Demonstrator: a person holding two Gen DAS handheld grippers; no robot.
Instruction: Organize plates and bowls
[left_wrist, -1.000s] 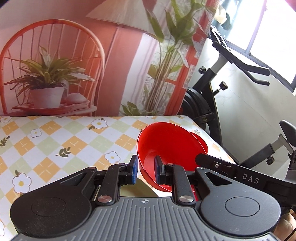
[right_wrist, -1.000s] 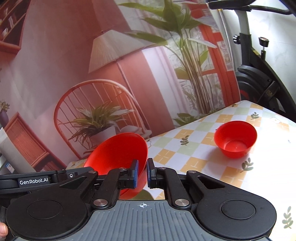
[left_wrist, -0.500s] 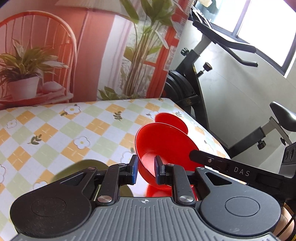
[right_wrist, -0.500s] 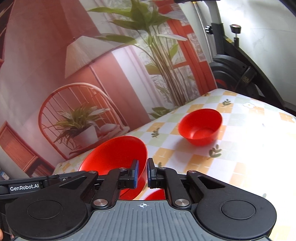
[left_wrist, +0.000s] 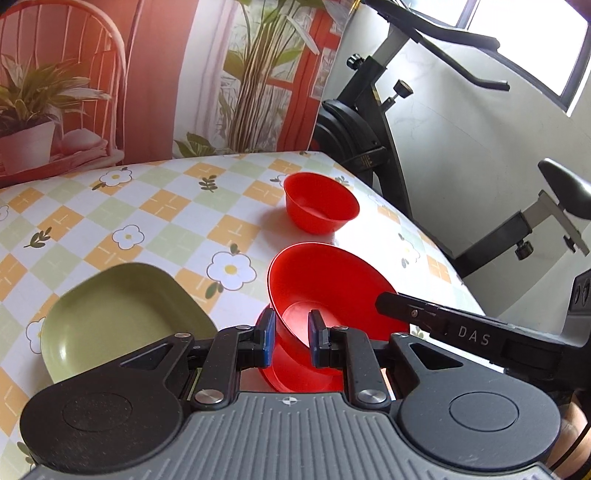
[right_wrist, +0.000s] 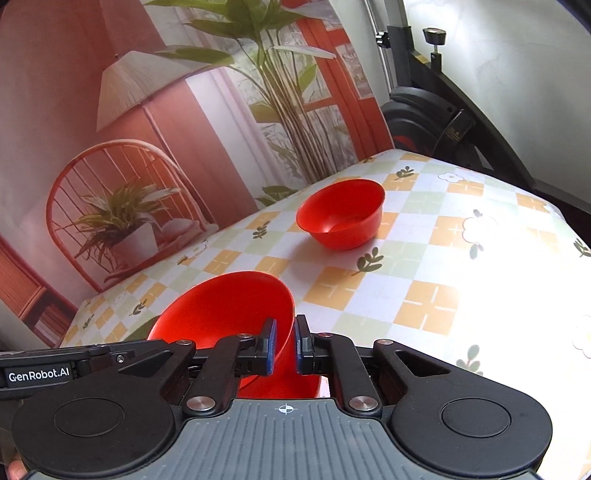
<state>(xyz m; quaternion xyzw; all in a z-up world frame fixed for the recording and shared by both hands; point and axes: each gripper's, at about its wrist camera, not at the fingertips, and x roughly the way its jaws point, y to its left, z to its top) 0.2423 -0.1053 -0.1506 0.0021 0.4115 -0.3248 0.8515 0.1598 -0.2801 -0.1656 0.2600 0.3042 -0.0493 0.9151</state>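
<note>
A: Item one, far left of your left camera?

B: A green plate (left_wrist: 122, 317), square with rounded corners, lying flat on the checked tablecloth (left_wrist: 155, 221). Nothing on it. It sits just beside your left gripper (left_wrist: 290, 341), apart from the red things.

A: Item two, the left gripper itself?

B: Your blue pads (left_wrist: 266, 339) are closed onto the near wall of a tilted red bowl (left_wrist: 332, 291), one pad outside, one inside. The bowl's mouth faces away from you and up. Under it a second red piece (left_wrist: 295, 376) shows; bowl or plate, cannot tell, nor whether the two touch.

A: Item three, to the right of that?

B: Your right gripper (right_wrist: 284, 349). In the left camera it enters from the right and meets the same bowl's rim. In its own camera the pads pinch the wall of the held bowl (right_wrist: 229, 310), with only the red wall between them. So both your tools hold one bowl, low over the near part of the table.

A: Item four?

B: A smaller red bowl (left_wrist: 320, 207), upright, empty, farther back toward the table's right edge, well apart from the held one. Your right camera shows it too (right_wrist: 341, 214).

A: Beyond the table?

B: A printed backdrop (left_wrist: 166, 74) behind, an exercise bike (left_wrist: 373, 122) at right.
</note>
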